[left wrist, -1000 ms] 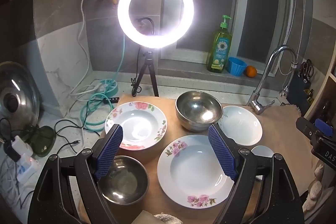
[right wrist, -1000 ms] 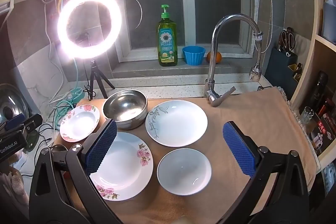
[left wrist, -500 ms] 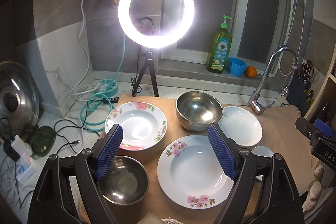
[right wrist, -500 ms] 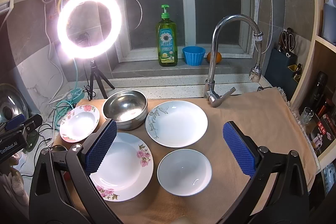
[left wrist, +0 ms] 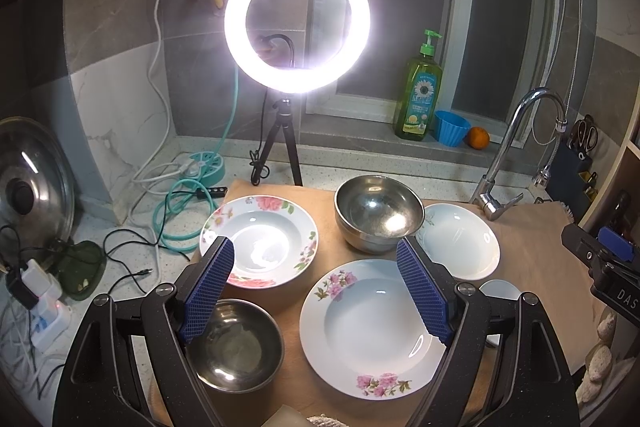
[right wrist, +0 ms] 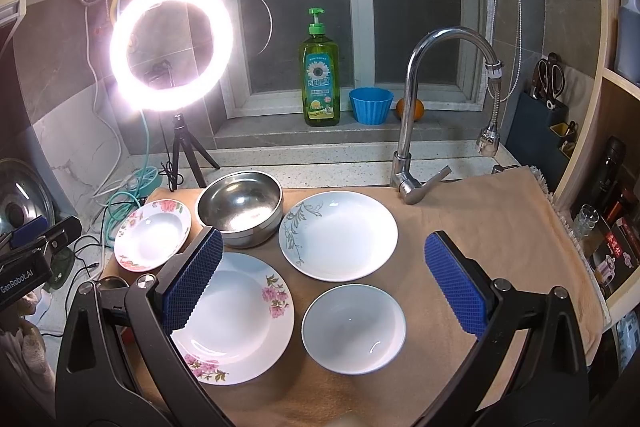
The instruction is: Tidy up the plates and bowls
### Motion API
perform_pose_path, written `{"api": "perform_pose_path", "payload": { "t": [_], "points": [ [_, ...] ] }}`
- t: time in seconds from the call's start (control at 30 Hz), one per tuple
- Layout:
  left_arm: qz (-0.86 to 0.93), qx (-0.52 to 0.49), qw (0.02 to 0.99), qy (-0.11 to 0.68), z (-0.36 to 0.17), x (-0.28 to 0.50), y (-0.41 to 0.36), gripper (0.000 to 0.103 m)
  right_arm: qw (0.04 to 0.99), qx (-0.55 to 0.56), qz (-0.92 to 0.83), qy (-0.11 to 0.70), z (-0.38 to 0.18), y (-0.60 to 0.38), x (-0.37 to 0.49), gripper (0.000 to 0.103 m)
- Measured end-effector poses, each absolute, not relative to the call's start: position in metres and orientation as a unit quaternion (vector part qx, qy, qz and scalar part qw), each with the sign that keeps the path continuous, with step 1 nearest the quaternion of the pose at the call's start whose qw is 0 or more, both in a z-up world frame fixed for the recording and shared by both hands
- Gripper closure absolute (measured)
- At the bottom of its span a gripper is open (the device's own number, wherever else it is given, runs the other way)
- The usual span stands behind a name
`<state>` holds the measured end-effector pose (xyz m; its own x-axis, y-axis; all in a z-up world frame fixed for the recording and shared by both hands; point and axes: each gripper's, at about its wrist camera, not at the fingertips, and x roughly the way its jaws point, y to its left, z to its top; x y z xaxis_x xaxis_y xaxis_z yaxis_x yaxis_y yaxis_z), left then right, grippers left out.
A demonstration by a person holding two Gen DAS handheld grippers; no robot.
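At the far left, on the bare counter, a pot lid [left wrist: 34, 187] and loose cables [left wrist: 176, 203] are seen, clear of the work. On the tan cloth [right wrist: 480, 227], six pieces are laid out singly, none stacked. Leftmost are a small floral plate [left wrist: 260, 239] and, nearer the camera, a small steel bowl [left wrist: 236, 347]. The left gripper [left wrist: 316, 291] is held above them with its jaws wide apart and nothing between them. Next come the large steel bowl [left wrist: 378, 211] at the back and a large floral plate [left wrist: 376, 327] in front of it. Further right a vine-patterned plate [right wrist: 340, 235] is set, with a plain white bowl [right wrist: 354, 327] in front. The right gripper [right wrist: 320, 287] is poised over that pair, likewise spread and empty. A faucet [right wrist: 416, 131] stands at the cloth's back edge.

No piece appears to be gathered yet, so the task is judged to be at its start, with a first pick to be chosen. Nesting by kind is likely called for: a thin rim must be pinched from the side. Glazed edges may slip, and neighbours lie close together.
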<state>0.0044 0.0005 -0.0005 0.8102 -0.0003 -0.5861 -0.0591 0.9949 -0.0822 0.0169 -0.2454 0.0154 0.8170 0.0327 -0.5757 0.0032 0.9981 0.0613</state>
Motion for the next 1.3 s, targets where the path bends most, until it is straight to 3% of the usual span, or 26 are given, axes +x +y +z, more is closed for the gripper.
{"api": "perform_pose_path", "payload": {
  "t": [1.3],
  "points": [
    [0.015, -0.048, 0.95, 0.309, -0.002, 0.0046, -0.0032, 0.019, 0.951, 0.031, 0.008, 0.307, 0.0118, -0.245, 0.0177, 0.0]
  ]
}}
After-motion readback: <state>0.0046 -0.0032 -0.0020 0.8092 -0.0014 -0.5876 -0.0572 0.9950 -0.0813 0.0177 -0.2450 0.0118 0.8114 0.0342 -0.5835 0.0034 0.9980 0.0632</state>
